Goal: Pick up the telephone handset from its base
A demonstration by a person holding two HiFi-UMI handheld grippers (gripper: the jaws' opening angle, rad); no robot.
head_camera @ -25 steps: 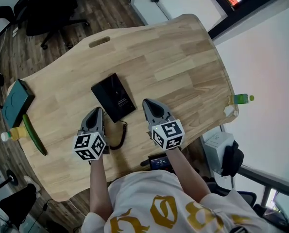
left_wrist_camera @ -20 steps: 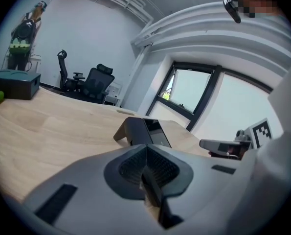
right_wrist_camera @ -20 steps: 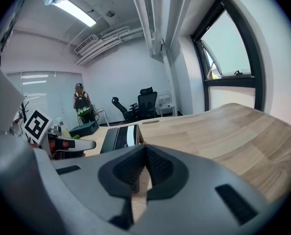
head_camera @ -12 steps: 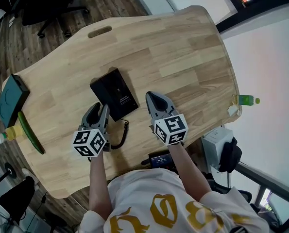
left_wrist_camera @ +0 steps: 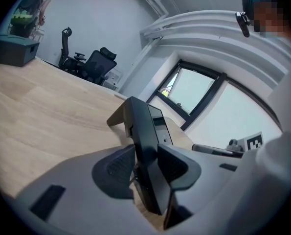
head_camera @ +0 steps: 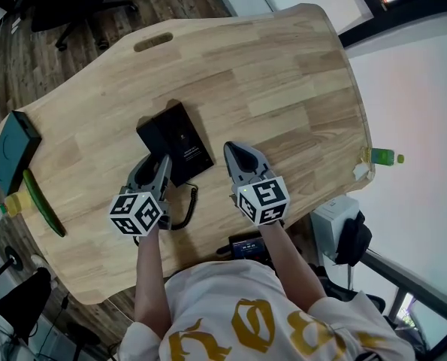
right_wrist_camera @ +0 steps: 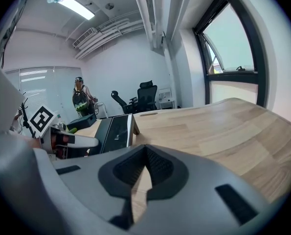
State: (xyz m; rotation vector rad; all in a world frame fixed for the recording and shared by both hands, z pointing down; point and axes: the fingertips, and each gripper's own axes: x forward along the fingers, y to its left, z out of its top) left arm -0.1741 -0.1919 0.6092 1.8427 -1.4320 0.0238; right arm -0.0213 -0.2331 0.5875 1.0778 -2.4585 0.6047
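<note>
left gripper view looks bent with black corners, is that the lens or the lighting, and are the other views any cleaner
Left gripper view: the lens, a fisheye, bows the ceiling pipes and blackens the corners; the window is washed out. Right gripper view: same warp, glare at the ceiling light. Head view: straighter, evenly lit, sharp on the telephone.

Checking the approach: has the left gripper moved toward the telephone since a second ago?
Yes. The left gripper has moved up to the telephone; its jaws have just been opening and straddle the handset.
</note>
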